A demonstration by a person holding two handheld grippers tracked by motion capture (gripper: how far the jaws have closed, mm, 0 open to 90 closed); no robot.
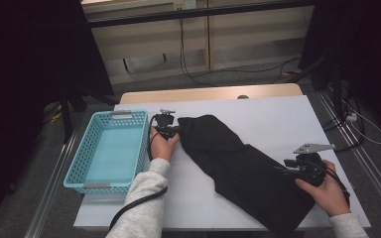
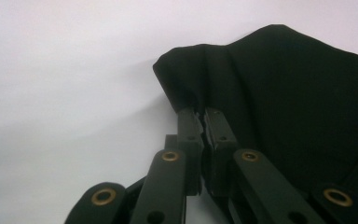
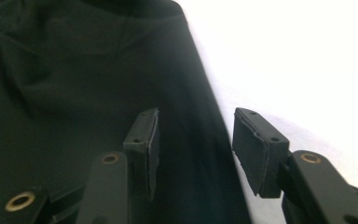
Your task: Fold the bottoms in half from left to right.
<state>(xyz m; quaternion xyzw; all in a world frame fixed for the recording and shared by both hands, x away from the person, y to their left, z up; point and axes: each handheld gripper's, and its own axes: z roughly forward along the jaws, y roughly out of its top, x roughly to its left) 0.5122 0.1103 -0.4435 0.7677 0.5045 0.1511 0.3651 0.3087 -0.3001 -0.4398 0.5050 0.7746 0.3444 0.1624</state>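
A long black cloth (image 1: 243,168) lies slantwise on the white tabletop (image 1: 278,119), from the middle back to the front right. My left gripper (image 1: 177,130) is at its far left end; in the left gripper view the jaws (image 2: 200,122) stand together, pinching the edge of the cloth (image 2: 298,102). My right gripper (image 1: 286,167) sits at the cloth's right side near the front. In the right gripper view it (image 3: 196,140) is open, one pad over the cloth (image 3: 74,93) and the other over bare table, with the cloth's edge running between them.
A light blue plastic basket (image 1: 115,115), with nothing in it, stands on the left of the table beside my left hand. The white surface stretches bare behind and to the right of the cloth. Cables run across the floor beyond the table.
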